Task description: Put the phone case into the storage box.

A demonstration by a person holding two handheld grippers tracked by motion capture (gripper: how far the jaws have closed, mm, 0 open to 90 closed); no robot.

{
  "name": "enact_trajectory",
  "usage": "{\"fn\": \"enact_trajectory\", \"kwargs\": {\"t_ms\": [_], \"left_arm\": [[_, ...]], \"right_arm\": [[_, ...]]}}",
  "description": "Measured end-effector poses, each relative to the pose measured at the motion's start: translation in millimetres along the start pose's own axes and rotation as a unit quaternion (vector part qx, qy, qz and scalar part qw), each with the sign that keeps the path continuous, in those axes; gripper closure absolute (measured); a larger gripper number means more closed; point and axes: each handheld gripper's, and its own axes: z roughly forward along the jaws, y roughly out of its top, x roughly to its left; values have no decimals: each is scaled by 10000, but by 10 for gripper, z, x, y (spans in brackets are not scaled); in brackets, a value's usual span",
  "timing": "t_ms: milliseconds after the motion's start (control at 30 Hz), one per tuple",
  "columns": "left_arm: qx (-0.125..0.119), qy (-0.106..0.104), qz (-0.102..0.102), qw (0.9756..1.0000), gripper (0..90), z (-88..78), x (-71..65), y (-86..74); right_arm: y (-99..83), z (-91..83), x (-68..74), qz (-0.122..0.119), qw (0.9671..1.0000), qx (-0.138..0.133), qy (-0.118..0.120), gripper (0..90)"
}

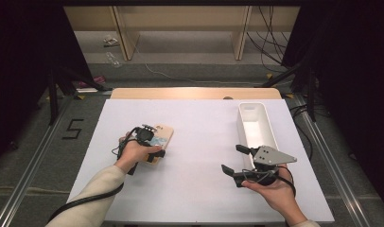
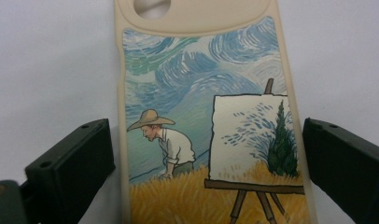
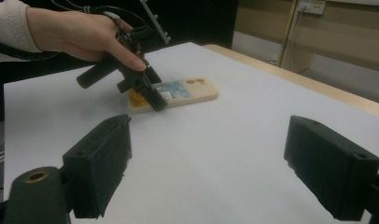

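1. Phone case (image 1: 159, 139) lies flat, printed side up, on the white table (image 1: 204, 189), left of centre and well apart from the white bin (image 1: 256, 124) at the right.
2. Left gripper (image 1: 152, 146) hangs over the case's near end. In the left gripper view its jaws stand apart, one on each long edge of the case (image 2: 206, 121); the right jaw sits just beside the rim and the left jaw shows a sliver of table between. Whether either pad touches cannot be told; no clamping shows.
3. Right gripper (image 1: 233, 161) is held above bare table near the bin's near end, jaws wide apart with nothing between them. Its view looks across the table toward the case (image 3: 176, 95) and the left hand (image 3: 80, 32).
4. Judged step: closing on the case across its width.
5. Risks:
   - The case is thin and flat; jaws closing too high would likely slide over the rim and miss.
   - Its rim looks soft; a hard squeeze may bow it and pop it free.
   - An off-centre grip near one end would likely let the far end droop or swing on lifting.
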Motion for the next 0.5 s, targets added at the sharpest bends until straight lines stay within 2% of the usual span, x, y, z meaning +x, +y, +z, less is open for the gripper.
{"fn": "enact_trajectory", "kwargs": {"t_ms": [500], "left_arm": [[76,81,-82,9999,86,-25,-31,13]], "right_arm": [[-2,4,4,0,10000,9,25,159]]}}
